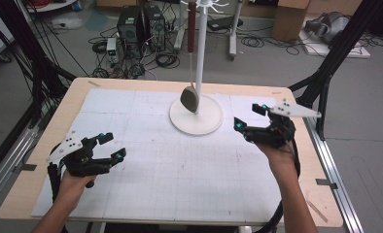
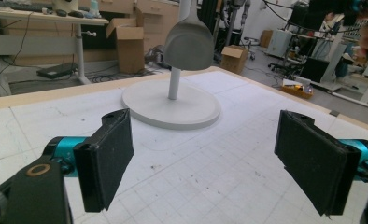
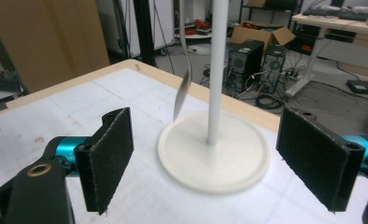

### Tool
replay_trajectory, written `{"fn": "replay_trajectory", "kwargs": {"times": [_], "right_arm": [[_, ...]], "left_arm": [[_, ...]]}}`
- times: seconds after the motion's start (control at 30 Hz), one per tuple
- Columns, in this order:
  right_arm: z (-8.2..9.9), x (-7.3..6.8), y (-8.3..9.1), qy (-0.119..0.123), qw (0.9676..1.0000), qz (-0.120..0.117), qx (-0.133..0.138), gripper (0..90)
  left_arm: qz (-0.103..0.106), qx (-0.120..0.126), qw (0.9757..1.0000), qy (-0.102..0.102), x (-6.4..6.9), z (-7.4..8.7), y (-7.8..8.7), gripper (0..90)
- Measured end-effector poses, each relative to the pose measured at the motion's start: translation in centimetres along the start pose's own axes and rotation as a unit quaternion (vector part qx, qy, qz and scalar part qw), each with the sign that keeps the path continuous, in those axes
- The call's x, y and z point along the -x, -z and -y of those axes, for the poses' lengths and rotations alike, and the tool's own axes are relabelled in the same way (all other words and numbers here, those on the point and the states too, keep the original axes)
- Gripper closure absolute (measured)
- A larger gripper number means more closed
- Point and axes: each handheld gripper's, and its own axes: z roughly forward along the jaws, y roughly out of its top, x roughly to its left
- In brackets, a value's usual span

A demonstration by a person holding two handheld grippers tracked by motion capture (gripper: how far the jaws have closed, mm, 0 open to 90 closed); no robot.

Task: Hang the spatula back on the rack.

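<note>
The right tool stands with its jaws spread wide and nothing between them, held above the worktop just to the right of the white stand; in the right gripper view its black pads frame the stand's round base. The left tool is likewise wide open and empty, low over the near left part of the gridded white mat, well apart from the stand.

The thing in hand looks to be the spoon hanging from a hook at the top of the stand. Its brown handle is uppermost, a thin metal shank runs down from it, and the grey bowl hangs just above the base, beside the pole and not touching the base as far as can be told. In the left gripper view the bowl faces the camera broadside; in the right gripper view it shows edge-on.

It should be light and stiff, but it hangs freely and will likely swing at a touch. The smooth metal bowl may slip between pads; the shank just above the bowl, or the thicker handle, looks the surer place to take hold, pinching across the flat faces.

No brand, label or legible writing can be made out on spoon, stand or mat
</note>
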Motion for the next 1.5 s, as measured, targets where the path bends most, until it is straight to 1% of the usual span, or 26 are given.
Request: {"fn": "replay_trajectory", "kwargs": {"times": [0.1,0.17,0.23,0.3,0.37,0.4,0.5,0.57,0.63,0.7,0.8,0.97,1.17,1.37,1.5], "right_arm": [[2.5,-0.3,1.5,-0.009,0.9998,0.016,0.001,18.1],[4.1,-0.5,2.4,-0.011,0.9995,0.028,0.000,18.1],[5.7,-0.7,3.1,-0.016,0.9984,0.054,-0.004,18.1],[7.2,-0.8,3.7,-0.029,0.9974,0.066,-0.007,18.1],[8.2,-0.9,4.3,-0.034,0.9966,0.075,-0.008,18.1],[8.6,-1.0,4.6,-0.042,0.9962,0.076,-0.011,18.1],[9.5,-1.5,5.4,-0.039,0.9952,0.088,-0.015,18.1],[9.8,-1.7,6.0,-0.035,0.9947,0.095,-0.017,18.1],[10.0,-1.8,6.4,-0.037,0.9940,0.101,-0.020,18.1],[10.1,-1.7,6.9,-0.034,0.9935,0.107,-0.017,18.1],[10.3,-1.7,7.4,-0.044,0.9925,0.114,-0.009,18.0],[10.6,-1.6,8.1,-0.048,0.9912,0.123,-0.007,18.0],[10.8,-1.3,8.3,-0.055,0.9906,0.125,-0.004,18.0],[11.0,-1.1,8.2,-0.058,0.9902,0.127,-0.007,18.1],[11.0,-1.1,8.3,-0.056,0.9901,0.128,-0.009,18.0]], "left_arm": [[-0.007,0.005,1.0000,0.000,0.1,0.0,0.1,19.7],[-0.009,0.006,0.9999,-0.001,0.1,0.0,0.1,19.7],[-0.010,0.008,0.9999,0.000,0.2,0.0,0.1,19.7],[-0.009,0.007,0.9999,-0.003,0.2,0.0,0.1,19.7],[-0.009,0.007,0.9999,-0.002,0.3,0.0,0.2,19.7],[-0.009,0.007,0.9999,-0.004,0.3,0.0,0.2,19.7],[-0.010,0.008,0.9999,-0.004,0.4,0.1,0.3,19.7],[-0.010,0.009,0.9999,-0.005,0.4,0.1,0.4,19.7],[-0.011,0.009,0.9999,-0.006,0.5,0.2,0.4,19.6],[-0.011,0.009,0.9999,-0.006,0.7,0.2,0.4,19.6],[-0.007,0.009,0.9999,-0.008,0.9,0.2,0.4,19.6],[-0.004,0.005,0.9999,-0.010,1.0,0.3,0.3,19.7],[-0.004,0.004,0.9999,-0.011,1.0,0.4,0.4,19.7],[-0.004,0.002,0.9999,-0.010,1.0,0.5,0.3,19.7],[-0.004,0.002,1.0000,-0.009,1.1,0.5,0.3,19.8]]}}
